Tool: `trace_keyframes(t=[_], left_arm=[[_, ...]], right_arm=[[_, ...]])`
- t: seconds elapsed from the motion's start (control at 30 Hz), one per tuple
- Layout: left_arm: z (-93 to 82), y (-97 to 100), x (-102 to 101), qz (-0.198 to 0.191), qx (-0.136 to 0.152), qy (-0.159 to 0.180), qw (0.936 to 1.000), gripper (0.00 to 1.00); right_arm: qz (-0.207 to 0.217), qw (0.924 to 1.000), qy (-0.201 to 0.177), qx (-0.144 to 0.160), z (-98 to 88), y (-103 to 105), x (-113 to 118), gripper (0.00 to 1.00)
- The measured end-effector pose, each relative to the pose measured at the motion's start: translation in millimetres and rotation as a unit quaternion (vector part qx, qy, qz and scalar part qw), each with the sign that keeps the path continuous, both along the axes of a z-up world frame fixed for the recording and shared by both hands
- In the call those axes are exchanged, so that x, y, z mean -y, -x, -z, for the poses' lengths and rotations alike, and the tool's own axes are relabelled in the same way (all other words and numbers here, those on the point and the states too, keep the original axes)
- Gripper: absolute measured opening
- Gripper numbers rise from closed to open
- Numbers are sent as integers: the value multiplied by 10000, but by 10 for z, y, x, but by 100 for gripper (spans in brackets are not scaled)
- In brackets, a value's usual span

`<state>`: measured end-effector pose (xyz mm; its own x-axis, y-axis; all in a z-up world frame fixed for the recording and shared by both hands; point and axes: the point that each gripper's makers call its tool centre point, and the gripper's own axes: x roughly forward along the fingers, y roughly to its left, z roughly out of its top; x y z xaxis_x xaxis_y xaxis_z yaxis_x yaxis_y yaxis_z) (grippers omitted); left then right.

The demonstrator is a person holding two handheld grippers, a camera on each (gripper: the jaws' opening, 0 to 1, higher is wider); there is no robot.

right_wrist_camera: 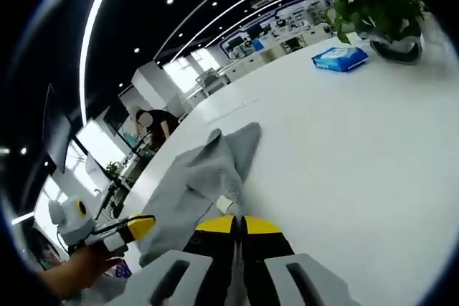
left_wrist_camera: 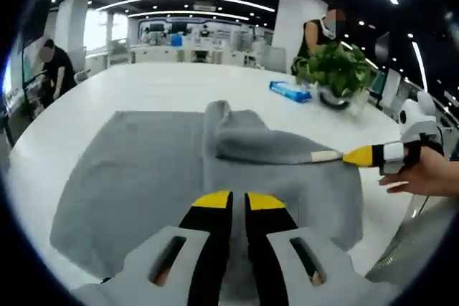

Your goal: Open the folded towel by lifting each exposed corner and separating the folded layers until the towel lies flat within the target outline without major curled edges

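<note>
Basically grey towel [left_wrist_camera: 143, 177] is light, limp terry on white bench [left_wrist_camera: 165, 84]; right tool [left_wrist_camera: 358, 155] pinches corner at 3 o'clock, left tool [left_wrist_camera: 238, 202] closed, empty

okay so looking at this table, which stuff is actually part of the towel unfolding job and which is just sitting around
Part of the job:
grey towel
left gripper
right gripper, clamped on a towel corner

Just lying about:
potted plant
blue packet
</note>
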<state>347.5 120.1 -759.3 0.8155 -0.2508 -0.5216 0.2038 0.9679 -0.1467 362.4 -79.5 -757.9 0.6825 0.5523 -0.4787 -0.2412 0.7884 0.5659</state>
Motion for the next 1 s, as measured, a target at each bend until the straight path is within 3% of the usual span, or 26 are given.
trace_keyframes(t=[0.13, 0.23, 0.37, 0.47, 0.73, 1.0], left_arm=[[155, 51, -66, -48, -297, -294, 9991, 8], [337, 167, -127, -13, -765, -571, 9954, 8], [452, 215, -168, -135, -1030, -459, 9935, 8], [450, 204, -183, -242, -957, -278, 9947, 7], [459, 219, -179, -194, -929, -354, 9949, 7], [457, 226, -182, -147, -905, -370, 9951, 7]], right_arm=[[245, 9997, 13, 19, -7, -52, 151, 0], [376, 9993, 49, -26, 16, -65, 226, 0], [586, 9979, 263, 28, 36, -103, 349, 0], [704, 9963, 492, 90, 39, -117, 450, 0], [1105, 9894, 941, -16, 88, -135, 872, 0], [1817, 9777, 995, -348, 170, -44, 1253, 0]])
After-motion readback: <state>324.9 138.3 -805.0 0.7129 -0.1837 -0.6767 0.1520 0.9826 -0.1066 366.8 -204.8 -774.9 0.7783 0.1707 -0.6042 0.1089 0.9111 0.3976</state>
